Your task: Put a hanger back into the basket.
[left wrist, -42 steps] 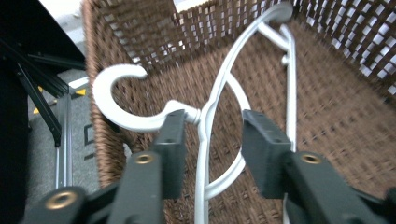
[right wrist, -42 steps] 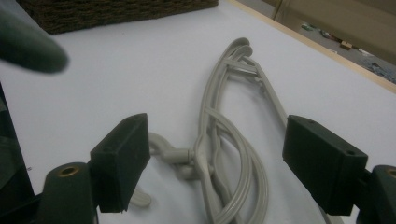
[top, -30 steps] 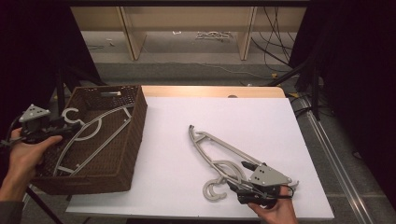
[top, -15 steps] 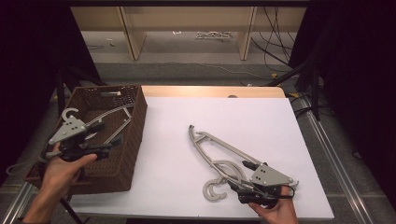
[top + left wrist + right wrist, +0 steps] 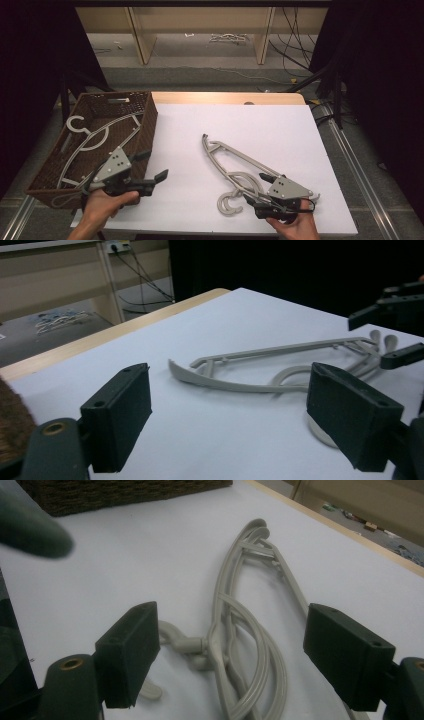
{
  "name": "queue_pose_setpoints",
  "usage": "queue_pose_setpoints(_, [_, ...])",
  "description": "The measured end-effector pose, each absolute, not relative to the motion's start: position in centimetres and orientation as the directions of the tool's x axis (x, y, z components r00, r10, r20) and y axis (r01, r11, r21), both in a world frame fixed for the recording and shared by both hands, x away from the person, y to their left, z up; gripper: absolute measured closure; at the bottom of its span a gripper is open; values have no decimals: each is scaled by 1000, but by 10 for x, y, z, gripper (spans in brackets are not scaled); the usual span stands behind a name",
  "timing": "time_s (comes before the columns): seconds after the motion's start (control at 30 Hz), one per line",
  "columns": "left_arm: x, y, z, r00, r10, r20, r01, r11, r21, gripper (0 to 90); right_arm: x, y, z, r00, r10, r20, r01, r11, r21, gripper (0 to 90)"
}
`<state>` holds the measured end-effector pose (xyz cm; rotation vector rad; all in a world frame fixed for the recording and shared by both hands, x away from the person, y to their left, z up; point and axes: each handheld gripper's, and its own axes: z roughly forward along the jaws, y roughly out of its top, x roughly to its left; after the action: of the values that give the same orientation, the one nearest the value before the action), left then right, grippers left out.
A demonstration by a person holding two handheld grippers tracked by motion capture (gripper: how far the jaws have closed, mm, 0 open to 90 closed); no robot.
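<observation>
At the near edge of the white table (image 5: 300, 135), the right gripper (image 5: 256, 189) rests with its jaws spread wide and empty over the hook end of the grey hangers (image 5: 235, 167) lying on the table. The left gripper (image 5: 152, 167), jaws also wide apart and holding nothing, hangs just beside the brown wicker basket (image 5: 145, 125). Another hanger (image 5: 95, 135) lies inside the basket, farther back.

I see the white counter (image 5: 280, 130) evenly lit, surroundings dark; near jaws look soft, and shadows faint.
</observation>
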<state>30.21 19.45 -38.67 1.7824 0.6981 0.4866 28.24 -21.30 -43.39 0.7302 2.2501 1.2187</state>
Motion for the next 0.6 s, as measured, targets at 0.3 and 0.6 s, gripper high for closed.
queue_pose_setpoints(0.3, [295, 180, -408, 771, 637, 21, 189, -260, 947, 172, 284, -213, -436, -748, 646, -152, 236, 473, 849, 234])
queue_pose_setpoints(0.6, [287, 169, -435, 778, 628, -37, 242, -245, 939, 174, 285, -214, -441, -751, 637, -174, 258, 526, 811, 243])
